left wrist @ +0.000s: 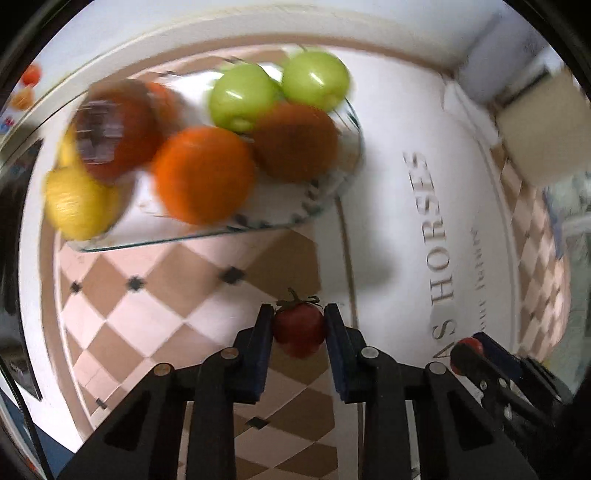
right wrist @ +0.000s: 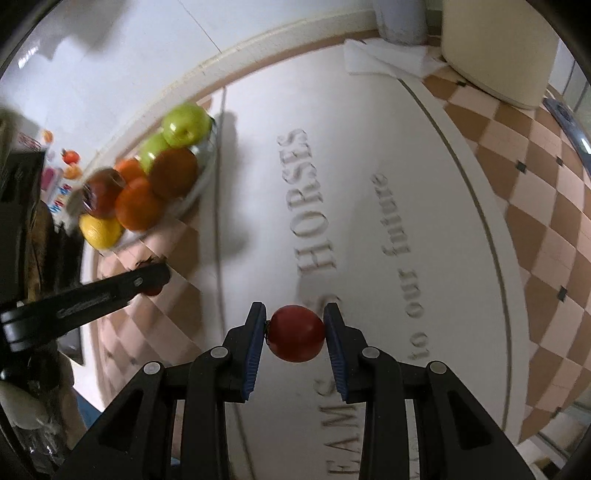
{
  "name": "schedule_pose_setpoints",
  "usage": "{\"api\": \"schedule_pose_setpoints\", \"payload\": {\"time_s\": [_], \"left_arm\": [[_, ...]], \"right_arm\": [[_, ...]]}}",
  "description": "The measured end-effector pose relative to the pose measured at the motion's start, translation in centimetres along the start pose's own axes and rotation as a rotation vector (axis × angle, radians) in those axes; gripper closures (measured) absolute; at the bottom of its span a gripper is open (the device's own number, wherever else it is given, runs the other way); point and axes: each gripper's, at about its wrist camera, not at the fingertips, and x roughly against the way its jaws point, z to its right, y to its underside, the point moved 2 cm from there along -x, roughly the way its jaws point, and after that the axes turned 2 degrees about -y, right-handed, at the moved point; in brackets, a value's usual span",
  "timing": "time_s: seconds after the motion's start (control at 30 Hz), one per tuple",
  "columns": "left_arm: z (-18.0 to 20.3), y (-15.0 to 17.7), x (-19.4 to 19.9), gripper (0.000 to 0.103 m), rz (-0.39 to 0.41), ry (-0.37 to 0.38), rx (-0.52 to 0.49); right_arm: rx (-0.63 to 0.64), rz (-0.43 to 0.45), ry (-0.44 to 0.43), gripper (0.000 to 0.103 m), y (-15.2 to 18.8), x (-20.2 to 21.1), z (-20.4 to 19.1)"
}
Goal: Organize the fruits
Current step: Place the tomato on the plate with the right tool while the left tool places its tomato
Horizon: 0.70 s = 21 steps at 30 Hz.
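Observation:
My left gripper (left wrist: 298,311) points down at the table and is shut on a small red tomato (left wrist: 299,332) with a green stem. My right gripper (right wrist: 295,309) is shut on a second, rounder red tomato (right wrist: 295,334), lifted off the cloth. Beyond them a glass bowl (left wrist: 184,238) holds two green apples (left wrist: 243,96), oranges (left wrist: 203,173), a lemon (left wrist: 74,206) and a dark red fruit (left wrist: 118,129). In the right wrist view the left gripper (right wrist: 155,280) reaches in from the left, below the bowl (right wrist: 207,162).
The table wears a white cloth (right wrist: 369,258) with grey lettering and a tan checked border (left wrist: 147,295). A cream container (right wrist: 495,48), a folded white cloth (right wrist: 380,59) and a grey cylinder (right wrist: 400,18) stand at the far edge. Dark clutter lines the left side.

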Motion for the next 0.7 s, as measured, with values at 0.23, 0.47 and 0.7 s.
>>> {"api": "schedule_pose_setpoints", "payload": {"time_s": [0.23,0.47,0.7], "left_arm": [[-7.4,-1.5,4.0,0.078,0.048,0.116,0.268],[-12.1,-3.6,4.9,0.078,0.098,0.156,0.431],[-14.2,-4.7,3.6,0.078,0.101,0.179,0.525]], "right_arm": [[-0.059,0.015,-0.178,0.068,-4.4,-1.0,-2.6],[-0.025,-0.031,-0.298,0.068,-7.6,-4.3,-7.1],[-0.021,-0.052,-0.303,0.068,-8.7,-7.6,-9.1]]}}
